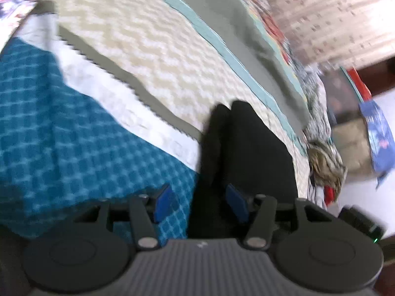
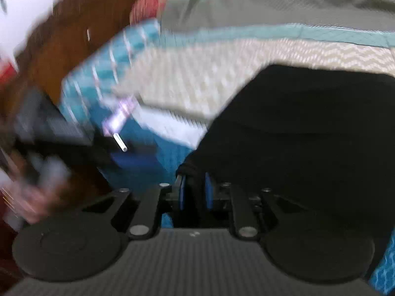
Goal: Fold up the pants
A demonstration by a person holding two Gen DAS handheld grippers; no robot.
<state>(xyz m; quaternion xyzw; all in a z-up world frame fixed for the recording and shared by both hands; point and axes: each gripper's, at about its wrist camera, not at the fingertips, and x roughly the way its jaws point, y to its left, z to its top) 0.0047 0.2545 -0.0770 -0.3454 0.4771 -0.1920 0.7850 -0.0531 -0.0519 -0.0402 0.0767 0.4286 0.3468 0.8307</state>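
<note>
The black pants (image 1: 246, 153) lie on the bed, over a cream zigzag blanket (image 1: 153, 56) and a blue checked cloth (image 1: 74, 148). In the left wrist view my left gripper (image 1: 201, 203) is open, its blue pads (image 1: 163, 203) spread wide, with an edge of the pants lying between them. In the right wrist view the pants (image 2: 308, 133) fill the right side. My right gripper (image 2: 195, 192) is shut on a black fold of the pants, its blue pads (image 2: 208, 191) close together. The left gripper (image 2: 74, 133) shows blurred at left.
A grey and teal bedspread (image 1: 222, 24) runs along the far side of the bed. A patterned curtain (image 1: 333, 12) hangs behind. Crumpled clothes (image 1: 323, 157) and a blue bag (image 1: 377, 133) sit past the bed's edge. Brown wooden furniture (image 2: 61, 37) stands at left.
</note>
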